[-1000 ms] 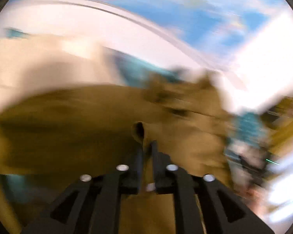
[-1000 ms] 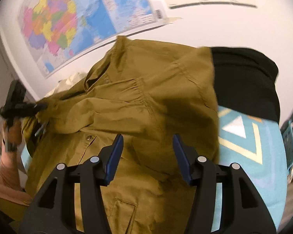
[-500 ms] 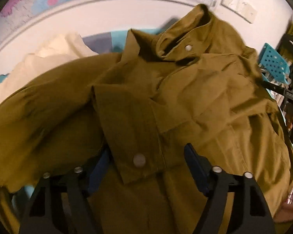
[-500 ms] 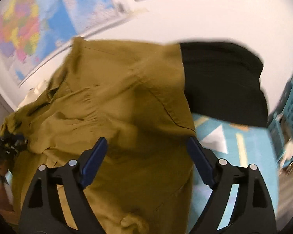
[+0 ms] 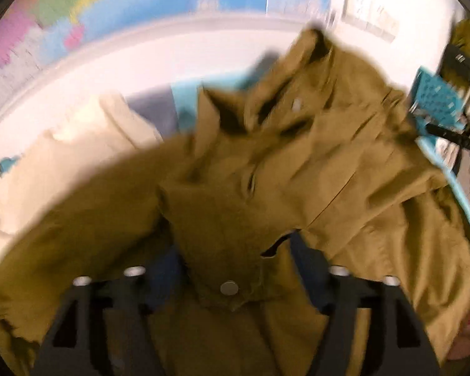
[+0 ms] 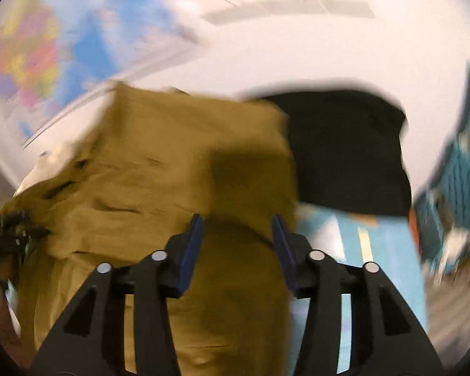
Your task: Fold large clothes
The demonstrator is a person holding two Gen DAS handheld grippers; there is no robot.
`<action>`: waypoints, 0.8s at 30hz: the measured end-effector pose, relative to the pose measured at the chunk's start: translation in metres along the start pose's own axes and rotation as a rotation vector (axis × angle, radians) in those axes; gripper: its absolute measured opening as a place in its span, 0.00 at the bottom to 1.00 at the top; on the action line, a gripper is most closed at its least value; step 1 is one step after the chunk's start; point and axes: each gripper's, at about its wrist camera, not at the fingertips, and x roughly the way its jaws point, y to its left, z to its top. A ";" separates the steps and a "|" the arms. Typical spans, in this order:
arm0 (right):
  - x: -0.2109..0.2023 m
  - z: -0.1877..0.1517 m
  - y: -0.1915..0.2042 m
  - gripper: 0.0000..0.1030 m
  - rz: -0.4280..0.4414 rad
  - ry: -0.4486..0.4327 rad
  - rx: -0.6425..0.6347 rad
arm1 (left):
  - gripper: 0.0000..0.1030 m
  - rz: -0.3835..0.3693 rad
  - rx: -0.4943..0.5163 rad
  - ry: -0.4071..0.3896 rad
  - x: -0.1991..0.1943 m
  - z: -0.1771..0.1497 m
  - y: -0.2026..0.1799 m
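Mostly olive jacket (image 5: 297,188) in both views; it fills the centre and lower half of the left wrist frame and the left and centre of the right wrist frame, lying rumpled on the patterned teal cloth (image 6: 388,250) that covers the surface. Collar with a snap sits upper centre-right in the left view; a folded-over flap with a metal snap (image 5: 229,288) lies at bottom centre. Both frames are motion-blurred.

Step in hand, as I judge it: mid-fold, between grabs. One panel looks laid over the body, and both tools are off the cloth.

Left gripper (image 5: 235,263): released, its jaws have just been opening. They stand wide, the snap flap lies between them but neither pad presses on it.

Right gripper (image 6: 238,244): also released, its jaws have just been closing to about half gap. Only flat olive fabric shows below the blue pads, nothing pinched.

Next move probably calls for a fresh pinch on an edge or sleeve, thick layers, so bite deep near a seam, then carry it across and flatten. Risk: the flap slides back.

Other stuff: black garment (image 6: 344,153) at right centre of the right view, touching the jacket's right edge. Cream garment (image 5: 62,156) at left of the left view, beside the jacket's sleeve. White wall behind, coloured map (image 6: 47,47) upper left, teal basket (image 5: 438,100) at right edge.
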 end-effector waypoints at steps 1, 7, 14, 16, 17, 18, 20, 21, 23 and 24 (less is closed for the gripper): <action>-0.002 0.007 0.021 0.48 0.032 -0.011 -0.060 | 0.72 0.004 -0.005 -0.046 -0.015 0.001 0.007; 0.049 0.038 0.136 0.60 0.103 0.014 -0.395 | 0.71 0.139 -0.002 -0.066 -0.023 0.020 0.029; 0.145 0.053 0.192 0.65 0.030 0.160 -0.528 | 0.61 0.265 0.092 0.040 0.022 0.029 0.028; 0.164 0.052 0.191 0.63 0.001 0.185 -0.548 | 0.53 0.293 0.119 0.042 0.028 0.033 0.027; 0.172 0.053 0.190 0.56 -0.020 0.191 -0.552 | 0.41 0.305 0.122 0.045 0.029 0.036 0.030; 0.178 0.055 0.188 0.33 -0.031 0.194 -0.549 | 0.34 0.328 0.121 0.056 0.032 0.039 0.032; 0.180 0.062 0.178 0.04 -0.038 0.199 -0.510 | 0.06 0.366 0.099 0.071 0.039 0.046 0.039; 0.175 0.069 0.169 0.02 -0.021 0.184 -0.460 | 0.03 0.365 0.076 0.073 0.039 0.049 0.046; 0.164 0.082 0.149 0.02 0.028 0.161 -0.367 | 0.03 0.352 0.026 0.063 0.036 0.054 0.061; 0.162 0.087 0.140 0.02 0.028 0.152 -0.341 | 0.03 0.350 0.008 0.057 0.034 0.055 0.068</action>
